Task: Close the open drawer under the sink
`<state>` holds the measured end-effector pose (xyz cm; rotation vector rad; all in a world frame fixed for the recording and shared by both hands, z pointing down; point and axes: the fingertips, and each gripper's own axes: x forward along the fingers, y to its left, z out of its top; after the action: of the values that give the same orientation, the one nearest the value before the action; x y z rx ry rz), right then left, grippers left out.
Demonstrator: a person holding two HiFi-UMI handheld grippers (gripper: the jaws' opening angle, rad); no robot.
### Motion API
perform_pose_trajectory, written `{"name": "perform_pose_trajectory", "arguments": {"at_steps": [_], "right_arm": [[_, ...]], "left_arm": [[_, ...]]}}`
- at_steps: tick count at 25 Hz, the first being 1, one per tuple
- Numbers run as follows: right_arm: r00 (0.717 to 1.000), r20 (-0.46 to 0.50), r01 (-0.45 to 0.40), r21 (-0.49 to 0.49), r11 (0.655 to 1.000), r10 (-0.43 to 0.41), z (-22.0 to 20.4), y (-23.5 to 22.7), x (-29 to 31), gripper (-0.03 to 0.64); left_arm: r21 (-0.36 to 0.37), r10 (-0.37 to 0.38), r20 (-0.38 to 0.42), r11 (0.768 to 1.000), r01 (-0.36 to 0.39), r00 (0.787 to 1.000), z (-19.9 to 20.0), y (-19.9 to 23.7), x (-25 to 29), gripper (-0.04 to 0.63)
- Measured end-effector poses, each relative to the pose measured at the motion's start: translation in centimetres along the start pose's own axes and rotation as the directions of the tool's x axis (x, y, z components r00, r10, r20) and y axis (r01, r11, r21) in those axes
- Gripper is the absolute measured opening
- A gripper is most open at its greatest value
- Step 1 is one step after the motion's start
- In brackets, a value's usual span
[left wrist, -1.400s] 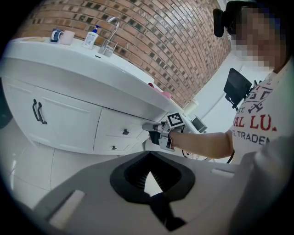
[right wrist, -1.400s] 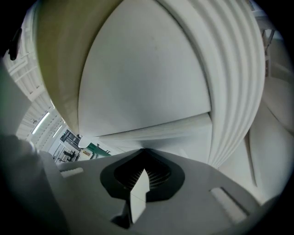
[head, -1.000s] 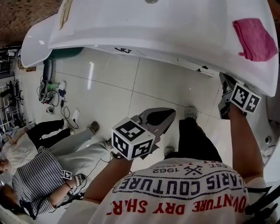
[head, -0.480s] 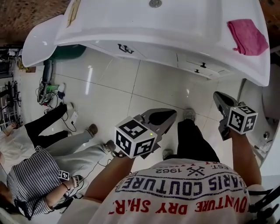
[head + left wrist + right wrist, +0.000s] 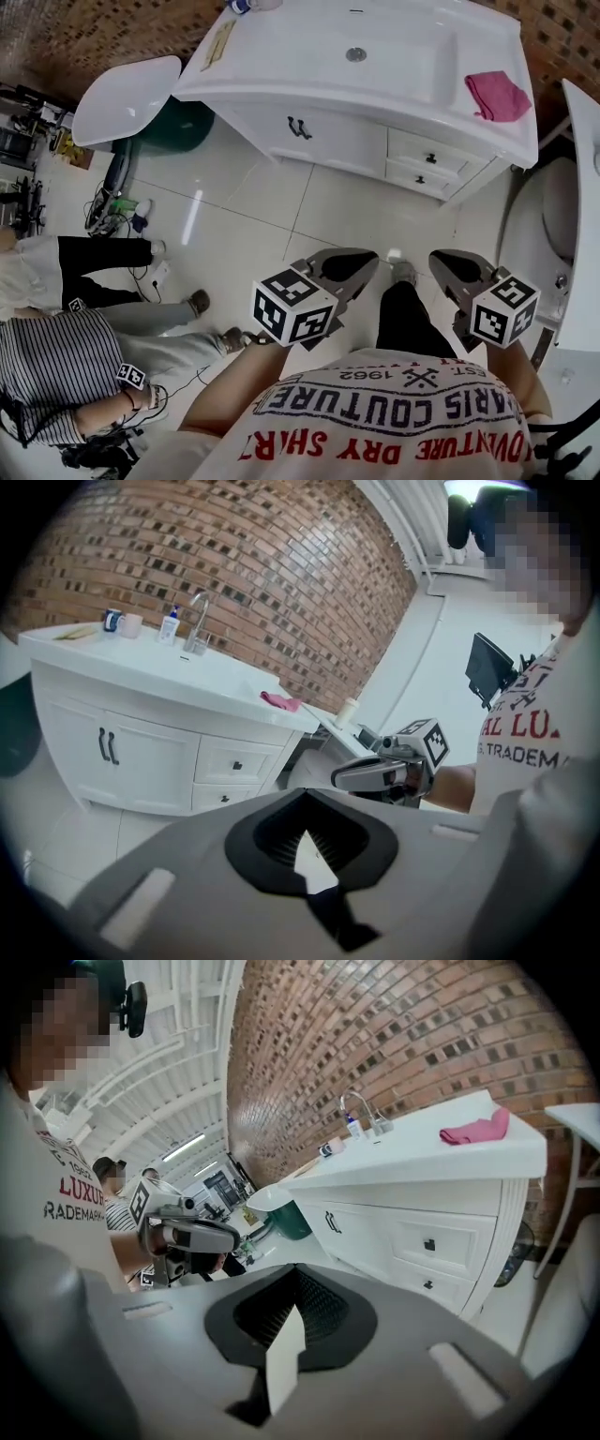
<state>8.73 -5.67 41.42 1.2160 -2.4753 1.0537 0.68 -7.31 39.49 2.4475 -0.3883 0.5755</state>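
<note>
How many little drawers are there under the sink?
2. The upper drawer sits right of the cabinet doors; the lower drawer is directly beneath it. Both look shut.

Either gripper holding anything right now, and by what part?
Nothing is held. Left gripper and right gripper: jaws together on nothing, both apart from the vanity.

cloth (image 5: 498, 97) on countertop (image 5: 272, 67), right of basin (image 5: 405, 66) | drawers (image 5: 427, 156) beneath cloth

Both white, dark-knobbed drawers (image 5: 427, 161) sit shut, flush, under the sink (image 5: 394, 67).
</note>
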Motion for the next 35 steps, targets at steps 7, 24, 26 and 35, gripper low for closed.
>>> {"name": "perform_pose_trajectory", "arguments": {"at_steps": [7, 24, 26, 35], "right_arm": [[0.995, 0.095, -0.021, -0.162, 0.987, 0.037, -1.4, 13.3, -5.4, 0.006], [0.991, 0.116, -0.032, -0.294, 0.955, 0.069, -6.0, 30.6, -9.0, 0.005], [0.99, 0.121, -0.035, -0.296, 0.954, 0.073, -6.6, 31.0, -9.1, 0.005], [0.989, 0.119, -0.05, -0.296, 0.954, 0.089, -8.3, 31.7, -8.9, 0.005]], "left_arm": [[0.143, 0.007, 0.127, 0.989, -0.025, 0.992, -2.3, -8.4, -10.1, -0.003], [0.192, -0.011, 0.312, 0.98, -0.052, 0.95, -7.8, -17.0, -24.2, -0.003], [0.194, -0.01, 0.318, 0.979, -0.054, 0.948, -8.4, -17.4, -24.5, -0.003], [0.194, -0.002, 0.309, 0.979, -0.061, 0.951, -10.2, -18.2, -24.9, -0.003]]}}
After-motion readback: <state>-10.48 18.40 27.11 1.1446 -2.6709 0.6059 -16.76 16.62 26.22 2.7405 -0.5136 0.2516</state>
